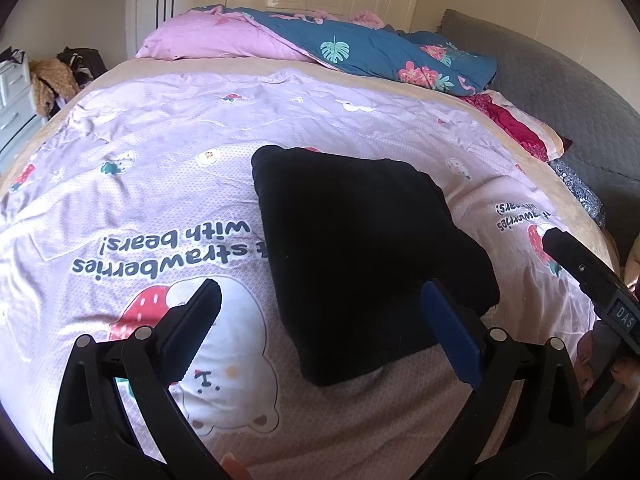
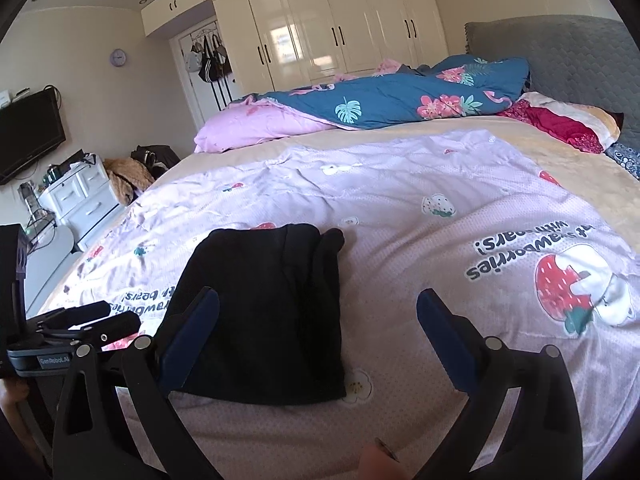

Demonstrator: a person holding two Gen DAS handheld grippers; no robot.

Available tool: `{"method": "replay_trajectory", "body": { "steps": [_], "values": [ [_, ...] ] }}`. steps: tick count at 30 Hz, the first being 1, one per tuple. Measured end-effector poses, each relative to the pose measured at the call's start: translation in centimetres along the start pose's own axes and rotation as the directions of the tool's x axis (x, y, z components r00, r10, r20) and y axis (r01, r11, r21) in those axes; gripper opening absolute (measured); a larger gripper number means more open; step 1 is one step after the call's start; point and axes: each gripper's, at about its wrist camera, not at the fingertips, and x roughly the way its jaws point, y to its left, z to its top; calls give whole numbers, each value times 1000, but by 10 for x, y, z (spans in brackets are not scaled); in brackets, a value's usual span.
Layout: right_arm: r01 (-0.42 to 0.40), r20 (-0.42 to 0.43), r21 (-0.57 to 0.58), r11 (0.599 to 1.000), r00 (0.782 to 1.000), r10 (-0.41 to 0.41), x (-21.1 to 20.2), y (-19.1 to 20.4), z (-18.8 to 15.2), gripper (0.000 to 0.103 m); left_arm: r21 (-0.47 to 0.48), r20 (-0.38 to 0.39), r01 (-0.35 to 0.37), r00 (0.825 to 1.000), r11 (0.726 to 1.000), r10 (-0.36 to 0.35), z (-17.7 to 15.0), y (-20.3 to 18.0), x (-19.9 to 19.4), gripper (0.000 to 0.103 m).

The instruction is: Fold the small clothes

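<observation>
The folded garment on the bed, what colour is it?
The folded garment is plain black, with no visible pattern; the right wrist view shows it best.

The left gripper (image 1: 320,308) and the right gripper (image 2: 318,316) both point down with jaws wide apart, holding nothing

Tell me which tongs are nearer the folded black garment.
Roughly equal; perhaps the left. Left tongs open at the black garment's near left edge; right tongs open at its near right edge. Neither holds it.
</observation>
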Motion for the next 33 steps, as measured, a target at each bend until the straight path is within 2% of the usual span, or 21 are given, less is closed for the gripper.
{"method": "replay_trajectory", "body": {
  "steps": [10,24,33],
  "values": [
    [31,-19,-52,998,999,-32,-15,20,-19,99,14,6,-22,1000,1000,22,-17,6,-17,94],
    [97,46,-71,993,995,-94,-56,34,-56,99,-21,54,-25,998,999,27,-55,31,-48,94],
    [139,21,-100,985,990,-138,-67,37,-87,99,4,84,-40,996,999,40,-85,34,-55,94]
  ]
}}
